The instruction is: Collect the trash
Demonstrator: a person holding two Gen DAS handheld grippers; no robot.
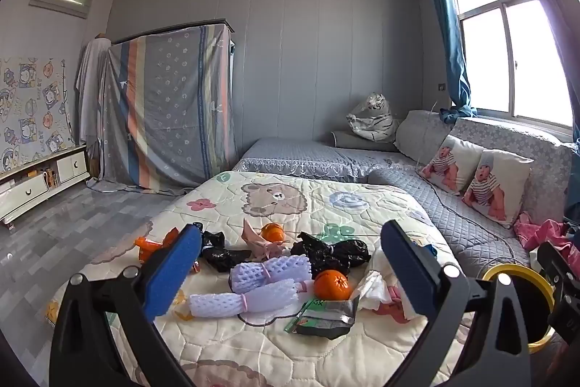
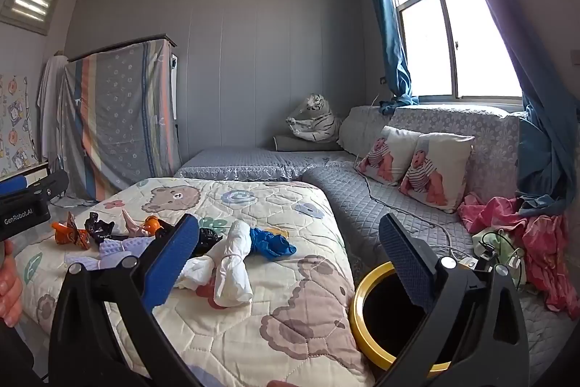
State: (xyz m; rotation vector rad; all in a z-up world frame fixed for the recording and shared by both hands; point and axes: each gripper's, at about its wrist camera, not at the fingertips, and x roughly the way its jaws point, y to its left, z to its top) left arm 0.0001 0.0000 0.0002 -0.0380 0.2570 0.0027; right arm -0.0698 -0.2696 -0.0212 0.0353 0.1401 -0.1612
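Note:
Trash lies scattered on the cartoon-bear quilt [image 1: 290, 350]. In the left wrist view I see two lilac foam nets [image 1: 270, 272], two oranges [image 1: 331, 283], crumpled black bags [image 1: 330, 252], an orange wrapper [image 1: 152, 245], a pink scrap [image 1: 259, 240], a green and silver packet [image 1: 322, 314] and white tissue [image 1: 373, 281]. My left gripper [image 1: 291, 229] hovers open above the pile, holding nothing. My right gripper [image 2: 288, 220] is open and empty too, above a white bag [image 2: 232, 267] and a blue one [image 2: 272, 242]. A yellow-rimmed bin [image 2: 362, 314] stands by the bed's right side.
A grey quilted sofa [image 2: 398, 205] with two baby-print cushions [image 2: 435, 165] runs along the right under the window. Pink clothes [image 2: 536, 234], chargers and a cable [image 2: 417, 216] lie on it. A sheet-covered wardrobe [image 1: 170, 104] and a low white cabinet [image 1: 36, 184] stand at the left.

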